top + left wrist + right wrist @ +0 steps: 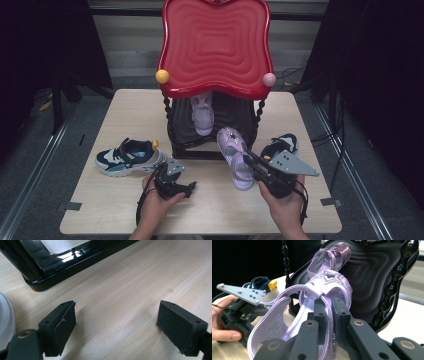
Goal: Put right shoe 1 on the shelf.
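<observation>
So far one lilac sandal (203, 114) lies on the black shelf of the rack (215, 135); I have its mate (236, 156) clenched by the side strap in my right hand-held gripper (252, 164), lifted just in front of that shelf. My left hand-held gripper (186, 188) rests released on the surface (125, 207). Left to do, I judge: seat this sandal; blue sneaker (129, 156) and dark sneaker (282, 143) wait.

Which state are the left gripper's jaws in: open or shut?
Open: the left gripper shows bare table between its spread jaws; nothing is held.
</observation>
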A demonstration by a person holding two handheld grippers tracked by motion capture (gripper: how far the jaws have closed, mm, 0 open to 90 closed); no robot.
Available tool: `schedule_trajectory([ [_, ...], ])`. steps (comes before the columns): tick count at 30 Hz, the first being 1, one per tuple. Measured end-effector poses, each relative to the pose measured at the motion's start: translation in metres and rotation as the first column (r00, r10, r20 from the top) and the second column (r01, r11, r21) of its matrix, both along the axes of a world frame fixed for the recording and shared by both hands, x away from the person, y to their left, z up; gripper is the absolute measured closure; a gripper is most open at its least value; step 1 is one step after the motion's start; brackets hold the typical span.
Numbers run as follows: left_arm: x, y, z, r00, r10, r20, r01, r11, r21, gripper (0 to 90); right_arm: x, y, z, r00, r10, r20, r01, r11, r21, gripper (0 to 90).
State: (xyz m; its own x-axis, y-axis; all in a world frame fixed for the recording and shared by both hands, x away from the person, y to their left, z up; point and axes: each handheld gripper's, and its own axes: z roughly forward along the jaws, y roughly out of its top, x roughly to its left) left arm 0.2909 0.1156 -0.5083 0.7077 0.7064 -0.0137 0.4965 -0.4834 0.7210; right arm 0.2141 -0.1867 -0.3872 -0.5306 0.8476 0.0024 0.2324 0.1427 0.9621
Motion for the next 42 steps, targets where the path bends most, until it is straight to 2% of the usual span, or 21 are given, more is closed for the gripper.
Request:
schedule_trajectory([
  [10, 0.0, 0.0, 0.0, 1.0, -0.001, 0.0, 0.001, 1.0, 0.0, 15.2, 0.012, 0.005, 0.004, 0.9989, -0.037, 0.029, 0.038, 0.999, -0.022, 82.9],
  [20, 0.0, 0.0, 0.0, 1.0, 0.001, 0.0, -0.001, 1.0, 0.002, 15.2, 0.024, 0.011, 0.008, 0.9952, -0.087, 0.046, 0.088, 0.996, -0.016, 83.0],
  [24, 0.0, 0.0, 0.0, 1.0, -0.001, 0.001, 0.001, 1.0, -0.001, 15.2, 0.03, 0.013, 0.009, 0.9922, -0.118, 0.041, 0.118, 0.993, 0.014, 83.0],
  [31, 0.0, 0.0, 0.0, 1.0, 0.0, 0.0, 0.0, 1.0, 0.002, 15.2, 0.038, 0.017, 0.009, 0.9851, -0.153, 0.079, 0.152, 0.988, 0.022, 83.1],
  [42, 0.0, 0.0, 0.0, 1.0, 0.001, 0.0, -0.001, 1.0, 0.002, 15.1, 0.051, 0.022, 0.008, 0.9761, -0.194, 0.098, 0.189, 0.98, 0.053, 83.2],
])
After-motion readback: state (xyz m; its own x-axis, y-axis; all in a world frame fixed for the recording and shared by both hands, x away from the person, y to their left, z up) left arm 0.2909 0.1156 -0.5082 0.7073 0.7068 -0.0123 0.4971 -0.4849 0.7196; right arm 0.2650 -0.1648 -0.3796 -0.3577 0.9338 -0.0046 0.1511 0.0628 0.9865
